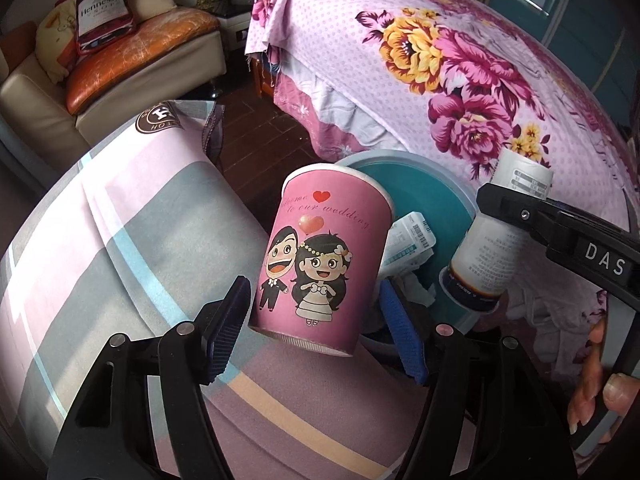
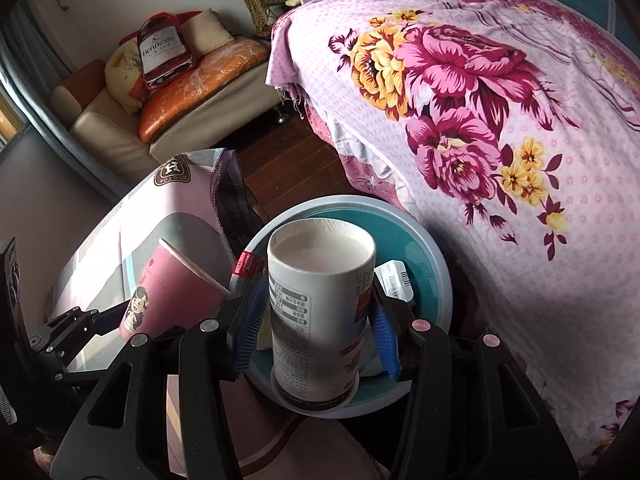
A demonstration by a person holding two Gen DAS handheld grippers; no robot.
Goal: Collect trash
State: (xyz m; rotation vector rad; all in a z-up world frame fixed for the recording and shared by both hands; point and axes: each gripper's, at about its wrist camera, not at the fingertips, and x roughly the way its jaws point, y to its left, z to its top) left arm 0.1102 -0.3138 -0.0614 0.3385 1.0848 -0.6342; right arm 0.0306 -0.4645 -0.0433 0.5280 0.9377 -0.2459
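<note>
My left gripper is shut on a pink paper cup with a cartoon wedding couple, held tilted beside the rim of a teal bin. The cup also shows in the right wrist view. My right gripper is shut on a white printed container and holds it upright over the teal bin. The container also shows in the left wrist view. Crumpled paper and labelled packets lie in the bin.
A bed with a pink floral cover stands right of the bin. A pastel striped cloth covers a surface at the left. A beige sofa with cushions is at the back left. Dark wooden floor lies between them.
</note>
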